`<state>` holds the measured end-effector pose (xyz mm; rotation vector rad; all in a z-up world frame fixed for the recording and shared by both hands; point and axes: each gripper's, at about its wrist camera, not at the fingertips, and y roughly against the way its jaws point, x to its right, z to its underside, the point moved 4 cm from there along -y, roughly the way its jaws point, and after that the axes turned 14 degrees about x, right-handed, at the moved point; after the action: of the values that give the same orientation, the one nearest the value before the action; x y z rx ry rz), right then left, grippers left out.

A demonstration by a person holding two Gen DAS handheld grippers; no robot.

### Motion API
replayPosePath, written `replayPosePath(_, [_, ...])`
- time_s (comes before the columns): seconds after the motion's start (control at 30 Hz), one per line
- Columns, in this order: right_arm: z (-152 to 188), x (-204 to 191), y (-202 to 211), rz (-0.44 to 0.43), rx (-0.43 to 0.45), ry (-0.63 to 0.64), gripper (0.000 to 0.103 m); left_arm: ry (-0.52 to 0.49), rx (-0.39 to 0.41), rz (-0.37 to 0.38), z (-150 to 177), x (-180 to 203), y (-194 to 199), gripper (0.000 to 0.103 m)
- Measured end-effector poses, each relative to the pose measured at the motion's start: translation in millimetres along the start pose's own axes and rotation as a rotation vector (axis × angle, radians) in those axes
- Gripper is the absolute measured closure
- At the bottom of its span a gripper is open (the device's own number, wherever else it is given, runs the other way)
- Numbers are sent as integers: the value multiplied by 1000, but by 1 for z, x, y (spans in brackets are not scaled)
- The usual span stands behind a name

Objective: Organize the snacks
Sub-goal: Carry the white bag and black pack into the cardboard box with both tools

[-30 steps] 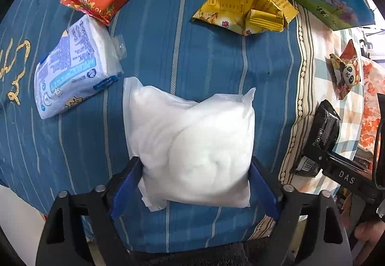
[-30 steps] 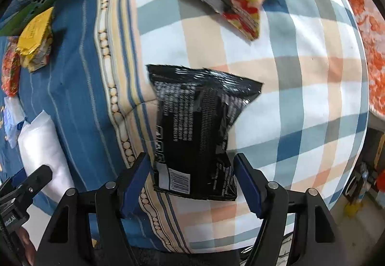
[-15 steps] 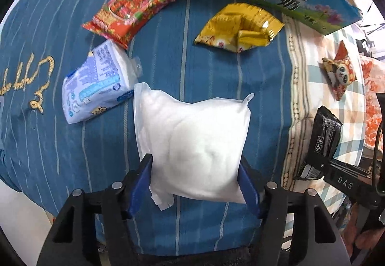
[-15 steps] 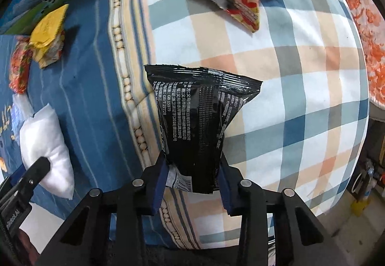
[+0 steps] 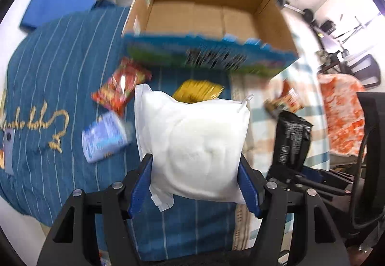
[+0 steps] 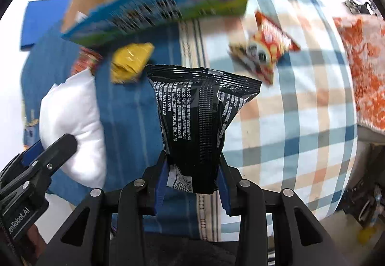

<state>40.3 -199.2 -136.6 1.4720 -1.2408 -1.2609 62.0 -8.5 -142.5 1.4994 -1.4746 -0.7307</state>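
My left gripper (image 5: pixel 193 185) is shut on a puffy white packet (image 5: pixel 192 145), lifted clear of the blue striped cloth. A black snack bag (image 6: pixel 197 121) hangs upright in my right gripper (image 6: pixel 192 181), which is shut on its lower end. The black bag (image 5: pixel 292 140) also shows at the right of the left wrist view, and the white packet (image 6: pixel 72 126) at the left of the right wrist view. An open cardboard box (image 5: pixel 207 13) with a blue and green printed wall stands beyond both, its inside bare.
On the blue cloth lie a red packet (image 5: pixel 120 87), a yellow packet (image 5: pixel 197 91) and a blue-white packet (image 5: pixel 104 140). A panda-print packet (image 6: pixel 262 49) rests on the checked cloth. Orange patterned fabric (image 6: pixel 363 68) lies at the far right.
Both grippers have risen and tilted up, carrying the white packet and the black bag off the cloth. The open box has come into view ahead.
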Motion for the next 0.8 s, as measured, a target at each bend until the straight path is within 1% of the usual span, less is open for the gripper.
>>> replayPosePath(0.03, [-6, -5, 6, -8, 16, 3, 64, -5, 14, 7, -6, 4, -16, 39])
replayPosePath(0.17, [-37, -21, 33, -36, 79, 4, 64, -26, 70, 51, -38, 15, -10, 39])
replayPosePath(0.2, [-46, -27, 37, -42, 98, 5, 64, -27, 81, 58, -46, 18, -17, 39])
replayPosePath(0.27, [-64, -31, 45, -50, 134, 9, 64, -28, 105, 74, -65, 22, -14, 39])
replayPosePath(0.33, [-81, -41, 43, -50, 167, 17, 64, -18, 121, 88, -83, 23, -13, 39])
replayPosePath(0.4, [-103, -43, 51, -56, 194, 23, 64, -10, 131, 96, -103, 24, -13, 39])
replayPosePath(0.47, [-133, -52, 45, -55, 219, 30, 64, -4, 142, 97, -126, 25, -15, 39])
replayPosePath(0.6, [-176, -55, 31, -56, 240, 49, 64, -4, 150, 77, -162, 26, -29, 39])
replayPosePath(0.7, [-210, -57, 19, -58, 234, 68, 64, 7, 125, 67, -186, 27, -50, 39])
replayPosePath(0.8, [-240, -58, -3, -50, 220, 87, 64, 26, 90, 55, -207, 25, -79, 39])
